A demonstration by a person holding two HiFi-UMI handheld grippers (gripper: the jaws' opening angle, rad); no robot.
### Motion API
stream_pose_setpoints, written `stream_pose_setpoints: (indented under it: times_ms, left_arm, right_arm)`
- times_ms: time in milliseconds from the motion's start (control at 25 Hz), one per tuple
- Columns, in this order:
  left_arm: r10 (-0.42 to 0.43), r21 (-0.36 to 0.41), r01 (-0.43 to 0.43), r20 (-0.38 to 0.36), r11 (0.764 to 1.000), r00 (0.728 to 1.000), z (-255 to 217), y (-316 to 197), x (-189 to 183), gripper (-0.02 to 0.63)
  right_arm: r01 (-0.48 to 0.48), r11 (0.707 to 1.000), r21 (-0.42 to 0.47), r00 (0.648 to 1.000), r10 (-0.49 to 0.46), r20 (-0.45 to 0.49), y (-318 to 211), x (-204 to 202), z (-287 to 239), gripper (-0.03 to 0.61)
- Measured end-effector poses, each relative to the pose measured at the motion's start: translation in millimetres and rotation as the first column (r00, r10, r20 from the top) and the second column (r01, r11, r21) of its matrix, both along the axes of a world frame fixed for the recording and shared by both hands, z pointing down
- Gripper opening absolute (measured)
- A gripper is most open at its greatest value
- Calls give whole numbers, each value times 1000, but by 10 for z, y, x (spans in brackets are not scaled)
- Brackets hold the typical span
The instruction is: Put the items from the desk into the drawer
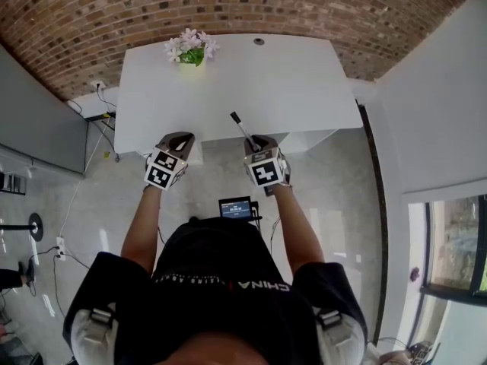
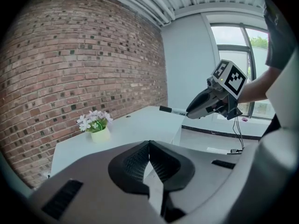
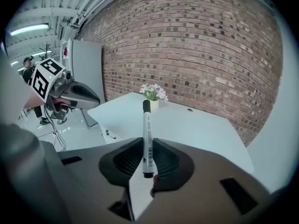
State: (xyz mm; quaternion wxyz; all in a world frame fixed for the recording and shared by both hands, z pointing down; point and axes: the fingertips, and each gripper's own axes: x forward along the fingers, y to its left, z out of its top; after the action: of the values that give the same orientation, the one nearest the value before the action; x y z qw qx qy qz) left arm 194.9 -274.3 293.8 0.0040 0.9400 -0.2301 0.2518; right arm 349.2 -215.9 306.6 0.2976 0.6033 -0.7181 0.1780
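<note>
- Brick wall (image 1: 228, 6): runs behind the far edge of the desk.
- Desk (image 1: 289, 90): white top, standing against the wall. Both grippers are at its near edge.
- Person (image 1: 228, 280): stands in front of the desk with both forearms extended, one gripper in each hand.
- Left gripper (image 2: 149, 143): jaws fully closed, pad against pad, nothing between them. It is at the desk's near edge, to the left of the right gripper and apart from it.
- Right gripper (image 3: 148, 146): jaws closed on the marker, gripping the barrel near its rear end.
- Flower pot (image 1: 190, 49): small pot of pale flowers at the far left of the desk top, well apart from both grippers.
- Marker (image 3: 147, 134): white barrel, black cap. It is held in the right gripper, with the capped end projecting forward over the desk's near edge.
</note>
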Motion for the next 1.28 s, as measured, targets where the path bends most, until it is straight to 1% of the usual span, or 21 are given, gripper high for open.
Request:
stream_pose_setpoints:
  times_ms: [200,440,520,640,720,840,960,1040,1120,1280]
  left_arm:
    - [-9,7,9,8,1000,1000,-84,30,-3,12]
    - [-45,4,45,27,999,999,-39,91,-9,12]
    - [-75,-3,76,36,997,997,-18,148,-52,12]
    - [-155,-5,155,47,988,987,40,248,-185,12]
    - [-212,-7,213,68,977,975,112,363,-353,12]
    - [-284,-23,289,128,957,950,293,595,-752,12]
    - [-364,-48,375,155,926,918,419,761,-1216,12]
    - [-404,-56,417,157,907,901,458,795,-1477,12]
    - [-414,-58,427,154,902,897,470,805,-1660,12]
    - [-396,-52,406,140,913,908,492,788,-1992,12]
  right_arm:
    - [-12,1000,-1,999,12,39,-24,59,-55,74]
    - [29,999,-16,998,-28,56,-2,105,-16,74]
    - [63,998,-22,996,-61,68,4,77,15,74]
    - [133,991,-29,988,-130,88,-2,2,99,74]
    - [189,981,-37,977,-184,107,25,-113,202,74]
    - [268,961,-72,957,-257,136,110,-403,441,74]
    - [324,939,-115,938,-303,170,166,-748,625,74]
    - [347,930,-121,927,-321,193,194,-974,653,74]
    - [364,923,-125,921,-336,198,238,-1169,655,74]
    - [359,923,-141,926,-334,177,341,-1481,740,74]
